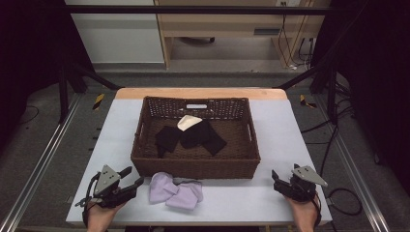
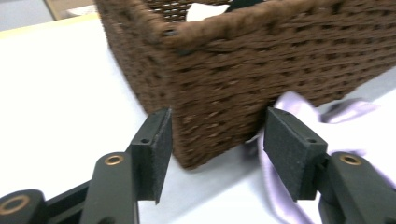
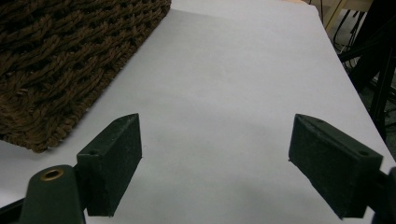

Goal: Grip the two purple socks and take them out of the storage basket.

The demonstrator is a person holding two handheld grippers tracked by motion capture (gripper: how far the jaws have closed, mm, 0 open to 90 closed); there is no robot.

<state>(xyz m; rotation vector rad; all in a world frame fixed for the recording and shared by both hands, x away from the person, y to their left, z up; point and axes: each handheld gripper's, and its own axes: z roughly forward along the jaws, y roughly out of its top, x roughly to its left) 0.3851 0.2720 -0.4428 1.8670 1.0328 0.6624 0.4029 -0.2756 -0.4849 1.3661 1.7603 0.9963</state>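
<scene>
high view: a brown basket (image 1: pixel 195 162) holds black cloths (image 1: pixel 191 136); a lilac cloth (image 1: pixel 176 191) lies on the table (image 1: pixel 241 195) at its 6 o'clock

left gripper view: left hand-held gripper (image 2: pixel 215 149) spread, empty, could snag the basket corner

right gripper view: right hand-held gripper (image 3: pixel 215 163) spread over bare table

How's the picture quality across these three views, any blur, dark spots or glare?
High view: table evenly lit, surroundings dark, black cloths in the basket lose detail. Left gripper view: soft blur on the lilac cloth and basket weave. Right gripper view: the weave at the left edge slightly blurred; no glare on the table.
</scene>
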